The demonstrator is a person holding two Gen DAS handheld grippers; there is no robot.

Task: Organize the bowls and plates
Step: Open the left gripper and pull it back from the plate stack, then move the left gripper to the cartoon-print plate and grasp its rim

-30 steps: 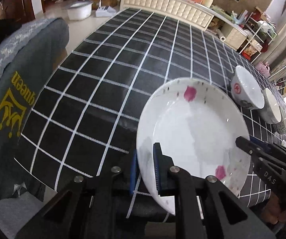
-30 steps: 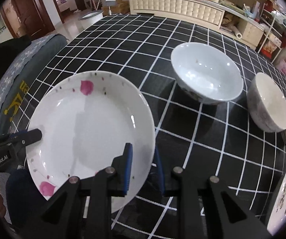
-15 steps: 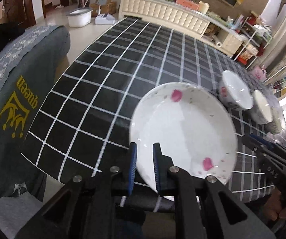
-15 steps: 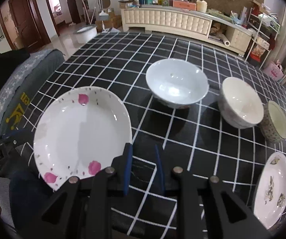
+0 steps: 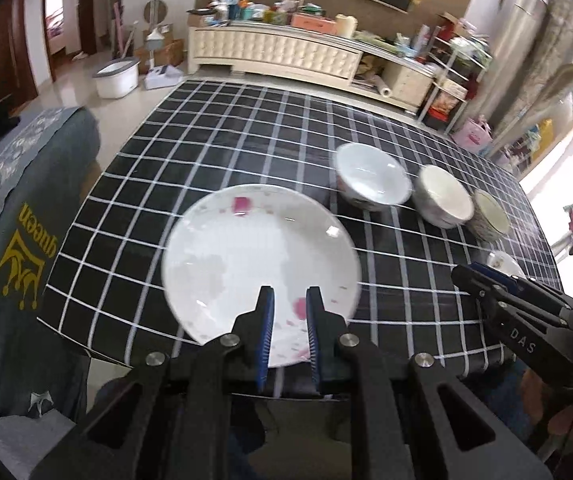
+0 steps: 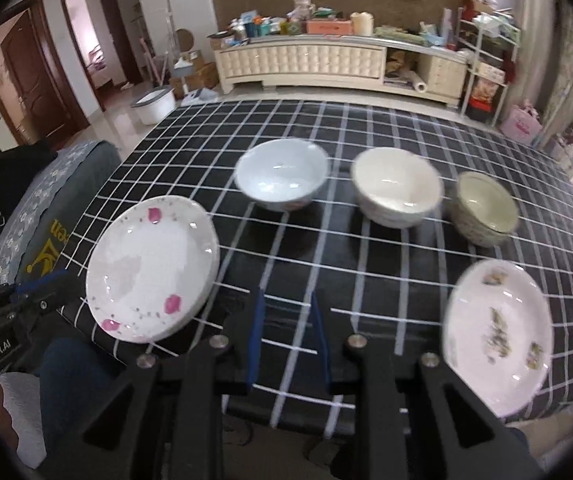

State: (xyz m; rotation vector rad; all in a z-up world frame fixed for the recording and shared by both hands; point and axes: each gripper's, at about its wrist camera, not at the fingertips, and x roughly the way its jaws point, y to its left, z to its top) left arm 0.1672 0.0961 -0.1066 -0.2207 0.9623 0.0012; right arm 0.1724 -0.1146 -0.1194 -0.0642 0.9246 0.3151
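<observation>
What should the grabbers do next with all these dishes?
Probably the right gripper should reach for the plate with the brownish pattern at the table's near right edge, to stack it on the pink-flowered plate. Both grippers look open and hold nothing, that plate lies nearest the right one, and the three bowls sit in a row farther back.

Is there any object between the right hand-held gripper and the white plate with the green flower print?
Nothing visible. Only bare black checked tablecloth lies between the open right hand-held gripper and the white plate with green flower print near the table's front right edge.
</observation>
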